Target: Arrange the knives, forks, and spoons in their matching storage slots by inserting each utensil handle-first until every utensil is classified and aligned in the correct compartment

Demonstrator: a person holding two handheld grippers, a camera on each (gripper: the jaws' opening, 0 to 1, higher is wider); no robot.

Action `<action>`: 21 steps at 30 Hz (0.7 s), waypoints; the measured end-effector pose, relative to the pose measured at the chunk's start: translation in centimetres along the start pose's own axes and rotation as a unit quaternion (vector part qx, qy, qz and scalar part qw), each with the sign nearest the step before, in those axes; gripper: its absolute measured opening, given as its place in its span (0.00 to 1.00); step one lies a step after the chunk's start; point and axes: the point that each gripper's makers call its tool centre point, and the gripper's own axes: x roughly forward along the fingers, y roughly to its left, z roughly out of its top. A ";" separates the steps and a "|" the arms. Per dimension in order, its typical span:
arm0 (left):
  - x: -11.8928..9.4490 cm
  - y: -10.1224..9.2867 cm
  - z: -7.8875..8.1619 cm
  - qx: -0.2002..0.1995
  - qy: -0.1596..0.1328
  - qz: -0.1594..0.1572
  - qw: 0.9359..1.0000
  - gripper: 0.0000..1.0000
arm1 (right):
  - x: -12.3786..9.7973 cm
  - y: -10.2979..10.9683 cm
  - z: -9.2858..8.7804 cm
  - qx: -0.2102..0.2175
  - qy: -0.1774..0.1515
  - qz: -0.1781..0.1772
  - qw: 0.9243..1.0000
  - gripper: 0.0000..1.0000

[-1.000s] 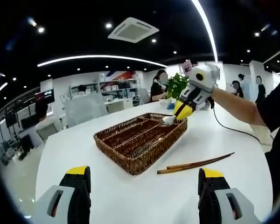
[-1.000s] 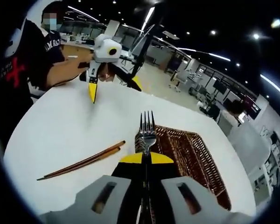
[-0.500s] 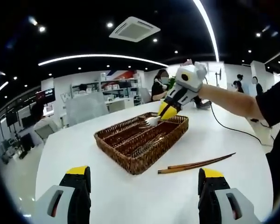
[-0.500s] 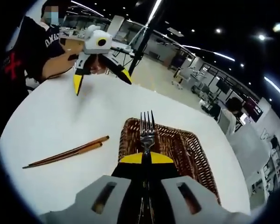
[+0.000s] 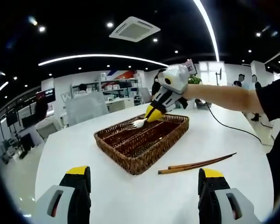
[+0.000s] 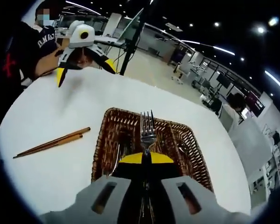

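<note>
A brown wicker tray (image 5: 141, 155) with long slots lies on the white table (image 5: 130, 196); several metal utensils lie in it. My right gripper (image 6: 146, 157) is shut on a silver fork (image 6: 147, 131), tines pointing away, held over the wicker tray (image 6: 102, 144). In the left gripper view the right gripper (image 5: 150, 115) hangs over the tray's far side with the fork (image 5: 137, 123) sticking out to the left. My left gripper (image 5: 142, 172) stands open near the table's front edge, nothing between its jaws. In the right gripper view the left gripper (image 6: 81, 58) shows open at the far end.
A pair of brown chopsticks (image 5: 196, 164) lies on the table right of the tray, chopsticks (image 6: 49, 143) left of it in the right gripper view. The person's arm (image 5: 224, 97) reaches in from the right. A cable (image 5: 228, 128) trails across the table. Office desks and people stand behind.
My right gripper has carried the fork leftward from the tray's far right corner to above its far middle. The left gripper has stayed put.
</note>
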 end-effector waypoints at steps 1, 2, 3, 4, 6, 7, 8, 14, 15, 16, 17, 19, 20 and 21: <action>0.1 0.0 0.0 0.000 0.000 -0.001 1.000 1.00 | 0.1 -0.3 0.0 0.001 0.000 -0.001 1.000 0.00; 0.1 -0.1 -0.1 0.000 0.002 -0.001 1.000 1.00 | 0.1 -0.6 -0.1 0.001 0.000 -0.001 1.000 0.00; 0.2 0.0 -0.2 0.001 0.004 -0.001 1.000 1.00 | 0.1 -1.0 0.0 0.004 -0.001 -0.004 1.000 0.00; 0.3 0.0 -0.3 0.002 0.006 -0.001 1.000 1.00 | 0.1 -1.3 -0.1 0.005 0.000 -0.005 1.000 0.00; 0.3 0.0 -0.3 0.002 0.007 0.000 1.000 1.00 | 0.2 -1.7 -0.1 0.010 -0.002 -0.005 1.000 0.00; 0.3 0.0 -0.3 0.001 0.007 0.000 1.000 1.00 | 0.2 -1.9 -0.1 0.012 -0.002 -0.003 1.000 0.00; 0.3 0.0 -0.3 0.002 0.006 -0.001 1.000 1.00 | 0.2 -2.0 -0.1 0.014 -0.004 -0.001 1.000 0.00; 0.2 -0.1 0.0 0.007 0.000 -0.002 1.000 1.00 | 0.6 -3.4 -0.2 0.023 -0.005 0.007 1.000 0.00; 0.2 -0.1 0.0 0.008 0.000 -0.002 1.000 1.00 | 0.7 -3.5 -0.1 0.025 -0.007 0.008 1.000 0.00; 0.2 0.0 0.0 0.007 0.001 -0.001 1.000 1.00 | 0.8 -3.7 0.0 0.026 -0.006 0.007 1.000 0.00; 0.2 0.1 -0.1 0.006 0.001 0.000 1.000 1.00 | 1.0 -3.9 0.0 0.026 -0.003 0.008 1.000 0.00; 0.2 0.3 -0.2 0.004 0.002 0.002 1.000 1.00 | 1.2 -4.1 0.1 0.028 -0.003 0.009 1.000 0.00; 0.2 0.3 -0.2 0.004 0.002 0.003 1.000 1.00 | 1.3 -4.2 0.1 0.027 -0.001 0.009 1.000 0.00; 0.2 0.3 -0.2 0.004 0.001 0.003 1.000 1.00 | 1.5 -4.2 0.1 0.027 -0.001 0.012 1.000 0.00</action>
